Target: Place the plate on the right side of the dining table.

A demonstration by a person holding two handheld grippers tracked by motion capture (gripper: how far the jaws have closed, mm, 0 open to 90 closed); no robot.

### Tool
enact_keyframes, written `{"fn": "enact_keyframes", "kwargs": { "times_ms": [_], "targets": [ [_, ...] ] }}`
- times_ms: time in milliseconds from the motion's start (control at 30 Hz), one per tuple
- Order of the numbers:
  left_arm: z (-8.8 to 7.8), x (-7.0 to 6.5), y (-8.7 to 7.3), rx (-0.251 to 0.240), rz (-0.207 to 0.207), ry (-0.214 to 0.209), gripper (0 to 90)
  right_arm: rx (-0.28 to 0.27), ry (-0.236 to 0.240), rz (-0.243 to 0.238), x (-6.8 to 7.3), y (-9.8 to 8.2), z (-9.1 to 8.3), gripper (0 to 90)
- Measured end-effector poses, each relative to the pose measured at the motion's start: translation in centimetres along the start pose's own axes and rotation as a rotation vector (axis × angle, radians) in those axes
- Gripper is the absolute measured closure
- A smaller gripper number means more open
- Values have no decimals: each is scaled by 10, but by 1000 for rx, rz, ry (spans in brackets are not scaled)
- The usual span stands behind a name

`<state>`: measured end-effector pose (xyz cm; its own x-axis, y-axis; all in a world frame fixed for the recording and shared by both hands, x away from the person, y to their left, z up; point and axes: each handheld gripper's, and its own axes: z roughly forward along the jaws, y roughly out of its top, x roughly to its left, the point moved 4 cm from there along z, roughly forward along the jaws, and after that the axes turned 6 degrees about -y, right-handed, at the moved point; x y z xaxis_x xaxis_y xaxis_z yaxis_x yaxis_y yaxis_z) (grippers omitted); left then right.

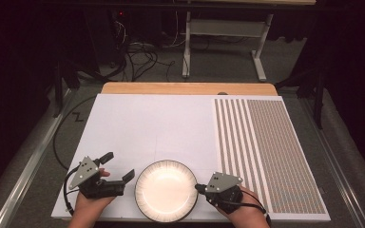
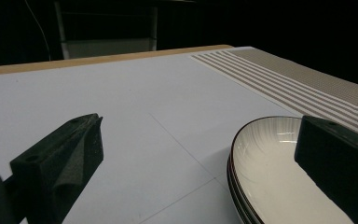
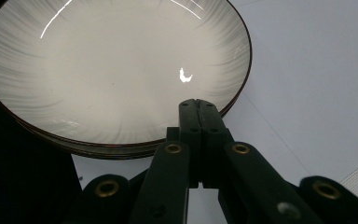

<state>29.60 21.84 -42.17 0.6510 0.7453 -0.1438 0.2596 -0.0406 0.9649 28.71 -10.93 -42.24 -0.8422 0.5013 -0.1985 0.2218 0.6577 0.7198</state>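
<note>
Stack of shallow white ceramic plates with dark rims (image 1: 166, 191) at the near edge of the white tabletop (image 1: 147, 123), left gripper (image 1: 120, 167) spread wide just left of it, right gripper (image 1: 199, 188) pressed closed at the stack's right rim, brown striped mat (image 1: 271, 147) along the right edge

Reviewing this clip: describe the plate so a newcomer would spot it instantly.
On the white table, look at the near edge, midway between the two hand-held grippers. The plate is round, cream-white and glossy, with fine radial lines and a thin dark rim, unlike the flat striped mat to its right.
</note>
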Motion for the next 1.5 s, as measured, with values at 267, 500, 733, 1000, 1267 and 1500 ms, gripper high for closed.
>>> {"fn": "enact_keyframes", "kwargs": {
  "times_ms": [267,500,733,1000,1267,1500],
  "targets": [
    [0,0,0,0,1,-1,17,2,-2,2,0,0,0,900],
    [-1,0,1,-3,0,0,17,3,-2,3,-1,1,1,900],
    [-1,0,1,-6,-3,1,17,3,0,3,0,1,1,900],
    [-1,0,1,-8,-2,1,17,3,1,4,0,1,2,900],
    [-2,1,1,-10,-2,1,17,6,4,-1,1,2,4,900],
    [-3,1,2,-15,-4,-1,17,6,7,-2,2,3,6,900]
  ]
}}
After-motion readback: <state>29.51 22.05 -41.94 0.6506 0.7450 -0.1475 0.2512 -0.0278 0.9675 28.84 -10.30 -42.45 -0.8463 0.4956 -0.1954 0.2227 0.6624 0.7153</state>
